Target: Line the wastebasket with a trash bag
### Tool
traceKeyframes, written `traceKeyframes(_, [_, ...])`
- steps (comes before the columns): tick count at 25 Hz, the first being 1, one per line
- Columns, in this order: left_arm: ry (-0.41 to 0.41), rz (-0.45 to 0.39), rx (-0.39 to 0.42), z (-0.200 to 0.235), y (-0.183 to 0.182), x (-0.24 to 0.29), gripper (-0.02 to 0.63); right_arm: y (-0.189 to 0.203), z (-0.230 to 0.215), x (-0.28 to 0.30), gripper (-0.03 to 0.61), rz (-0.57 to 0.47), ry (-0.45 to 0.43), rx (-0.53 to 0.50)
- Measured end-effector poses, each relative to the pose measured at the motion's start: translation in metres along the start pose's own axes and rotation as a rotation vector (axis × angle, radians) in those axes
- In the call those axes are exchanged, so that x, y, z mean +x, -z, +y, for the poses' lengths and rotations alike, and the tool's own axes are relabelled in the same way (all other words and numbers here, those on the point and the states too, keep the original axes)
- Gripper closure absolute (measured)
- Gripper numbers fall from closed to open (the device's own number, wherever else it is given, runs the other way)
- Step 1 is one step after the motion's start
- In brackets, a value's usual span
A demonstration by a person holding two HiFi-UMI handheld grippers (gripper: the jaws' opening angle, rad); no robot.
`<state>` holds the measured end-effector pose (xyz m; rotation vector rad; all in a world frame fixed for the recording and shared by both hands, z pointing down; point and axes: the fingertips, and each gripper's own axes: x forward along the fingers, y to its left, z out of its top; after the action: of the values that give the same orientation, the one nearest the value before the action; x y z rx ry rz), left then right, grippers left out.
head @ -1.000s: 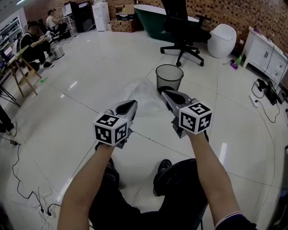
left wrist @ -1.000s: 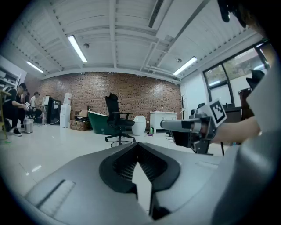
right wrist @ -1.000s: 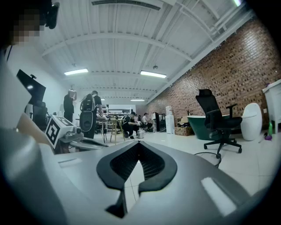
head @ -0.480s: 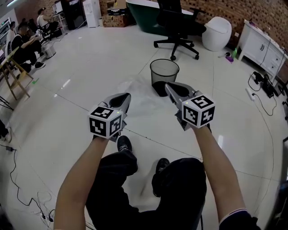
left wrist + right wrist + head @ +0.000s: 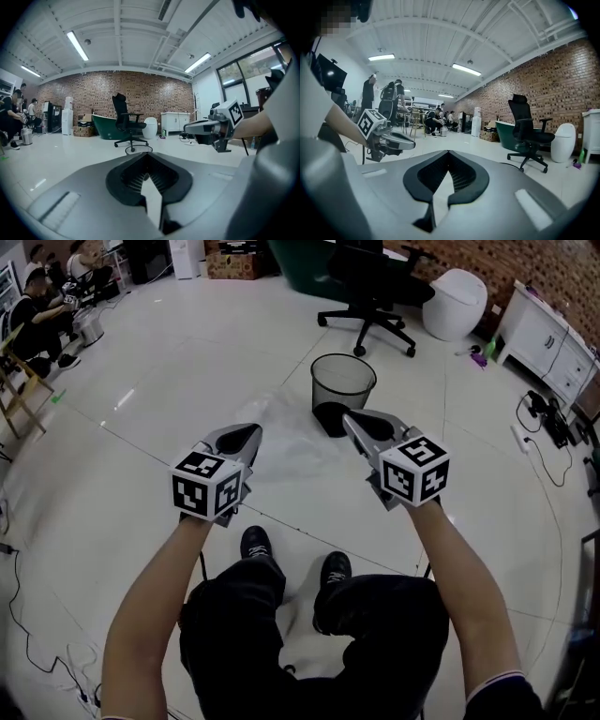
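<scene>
The black wire-mesh wastebasket [image 5: 343, 388] stands upright on the glossy white tiled floor [image 5: 141, 456]. The clear thin plastic trash bag [image 5: 286, 432] lies spread on that floor just beside its base, on the side nearer the seated person. The left gripper [image 5: 247, 433] and the right gripper [image 5: 352, 424] hover side by side above the floor, apart from each other and pointing toward the basket, and both pairs of jaws are pressed together with nothing between them.
</scene>
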<state>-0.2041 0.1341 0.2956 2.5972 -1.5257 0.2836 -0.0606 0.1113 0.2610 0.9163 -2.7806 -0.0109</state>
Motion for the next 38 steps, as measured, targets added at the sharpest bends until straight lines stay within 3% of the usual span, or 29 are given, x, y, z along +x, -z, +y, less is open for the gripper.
traceKeyframes(4, [0.002,0.015,-0.008,0.011,0.005,0.019,0.603,0.001,-0.012,0.005,0.577,0.015,-0.018,-0.060])
traceKeyframes(12, [0.009,0.068,-0.016,0.023,0.018,0.070,0.603,0.030,-0.052,0.030,0.577,0.063,-0.058,-0.070])
traceKeyframes(19, [-0.013,0.128,-0.013,0.054,0.039,0.091,0.603,0.077,-0.086,0.066,0.577,0.123,-0.095,-0.010])
traceKeyframes(30, [-0.094,0.359,-0.085,0.132,0.183,0.112,0.602,0.185,-0.119,0.140,0.575,0.257,-0.083,0.059])
traceKeyframes(38, [-0.113,0.571,-0.134,0.154,0.293,0.122,0.497,0.281,-0.141,0.156,0.518,0.401,-0.057,0.144])
